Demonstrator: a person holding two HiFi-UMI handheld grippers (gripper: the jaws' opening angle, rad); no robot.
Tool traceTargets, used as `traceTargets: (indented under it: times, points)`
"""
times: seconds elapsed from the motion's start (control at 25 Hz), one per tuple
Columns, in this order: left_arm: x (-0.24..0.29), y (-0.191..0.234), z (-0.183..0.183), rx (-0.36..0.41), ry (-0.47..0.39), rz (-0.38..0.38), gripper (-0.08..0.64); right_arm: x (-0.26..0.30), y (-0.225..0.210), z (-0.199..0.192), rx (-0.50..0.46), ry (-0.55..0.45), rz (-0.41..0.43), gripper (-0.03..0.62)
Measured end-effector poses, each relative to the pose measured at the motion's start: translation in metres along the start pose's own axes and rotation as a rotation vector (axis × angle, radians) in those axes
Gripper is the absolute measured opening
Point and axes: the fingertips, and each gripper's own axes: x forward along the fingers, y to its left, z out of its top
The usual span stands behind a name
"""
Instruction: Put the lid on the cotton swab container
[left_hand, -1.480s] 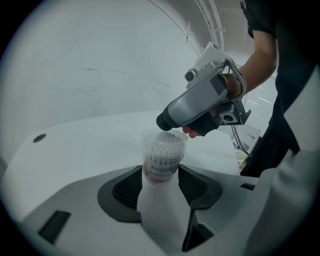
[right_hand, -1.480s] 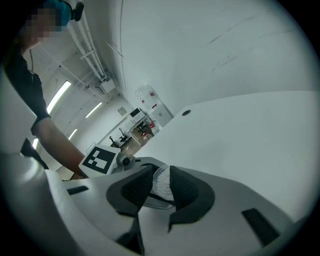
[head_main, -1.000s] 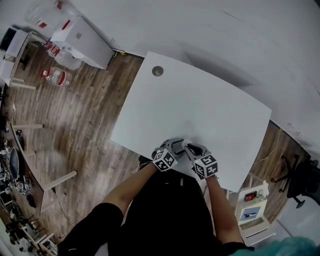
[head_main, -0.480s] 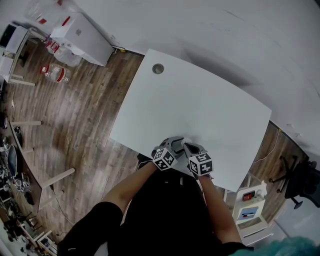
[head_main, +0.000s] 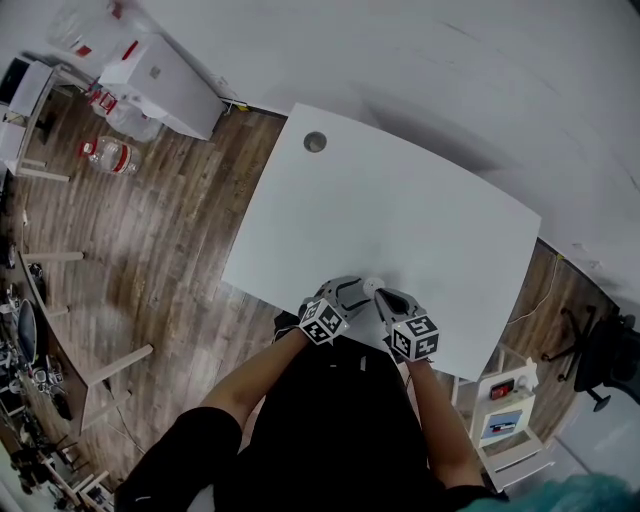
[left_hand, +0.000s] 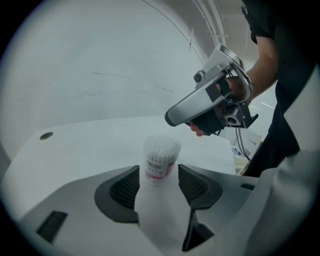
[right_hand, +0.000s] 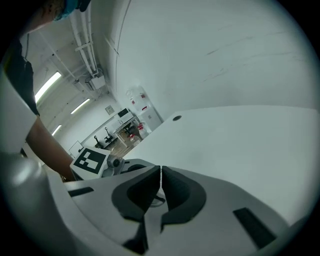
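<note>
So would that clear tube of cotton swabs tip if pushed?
Probably: the clear plastic cotton swab container is tall and narrow, so it likely tips easily. Packed with swabs, it is probably light; its smooth wall may slip.

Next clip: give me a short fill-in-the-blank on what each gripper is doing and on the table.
1. The left gripper has its jaws closed on the cotton swab ___.
2. The right gripper has its jaws ___, pad to pad.
3. Both grippers work over a table whose top is ___ in colour.

Missing words: container; shut; white.
</note>
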Motion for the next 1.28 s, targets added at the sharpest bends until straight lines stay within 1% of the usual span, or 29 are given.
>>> traceTargets:
  times: [0.08, 0.16, 0.24, 0.32, 0.4, 0.48, 0.64, 0.72, 0.76, 0.8, 0.84, 0.96, 1.08, 1.16, 1.28]
  points:
    - [-0.008, -0.001, -0.003, -0.006, -0.006, -0.008, 0.235, -0.007, -0.002, -0.001, 0.01, -0.02, -0.034, 0.032]
    - [-0.02, 0.0, -0.003, -0.036, -0.022, -0.012, 0.236, -0.014, 0.0, 0.001, 0.008, -0.045, -0.072, 0.032]
    - [-0.037, 0.003, 0.004, -0.07, -0.046, -0.012, 0.235, -0.021, 0.003, 0.005, 0.005, -0.077, -0.116, 0.032]
    - [-0.053, 0.003, 0.012, -0.079, -0.069, -0.015, 0.235, -0.031, 0.007, 0.012, 0.017, -0.12, -0.168, 0.032]
    - [-0.071, 0.002, 0.024, -0.086, -0.1, -0.025, 0.235, -0.04, 0.014, 0.02, 0.043, -0.175, -0.217, 0.032]
    - [-0.092, 0.001, 0.043, -0.1, -0.149, -0.031, 0.235, -0.049, 0.029, 0.03, 0.05, -0.226, -0.263, 0.032]
    - [-0.138, 0.0, 0.083, -0.111, -0.236, 0.015, 0.227, -0.065, 0.068, 0.05, 0.008, -0.297, -0.345, 0.032]
    - [-0.16, 0.003, 0.099, -0.143, -0.266, 0.038, 0.186, -0.068, 0.085, 0.058, -0.007, -0.314, -0.388, 0.031]
    - [-0.171, 0.005, 0.107, -0.166, -0.287, 0.045, 0.136, -0.07, 0.093, 0.062, -0.009, -0.323, -0.409, 0.032]
    - [-0.182, 0.005, 0.115, -0.184, -0.307, 0.049, 0.061, -0.073, 0.103, 0.067, -0.009, -0.339, -0.424, 0.032]
    - [-0.192, 0.004, 0.122, -0.195, -0.327, 0.051, 0.028, -0.077, 0.113, 0.072, -0.009, -0.361, -0.437, 0.032]
    - [-0.219, -0.005, 0.146, -0.185, -0.381, 0.066, 0.014, -0.092, 0.139, 0.088, -0.018, -0.428, -0.479, 0.031]
    - [-0.237, -0.01, 0.161, -0.177, -0.405, 0.094, 0.012, -0.096, 0.158, 0.095, -0.022, -0.453, -0.513, 0.031]
    - [-0.245, -0.017, 0.168, -0.182, -0.415, 0.091, 0.012, -0.101, 0.167, 0.097, -0.024, -0.472, -0.544, 0.031]
    - [-0.246, -0.034, 0.176, -0.2, -0.436, 0.066, 0.012, -0.118, 0.179, 0.097, -0.043, -0.506, -0.598, 0.031]
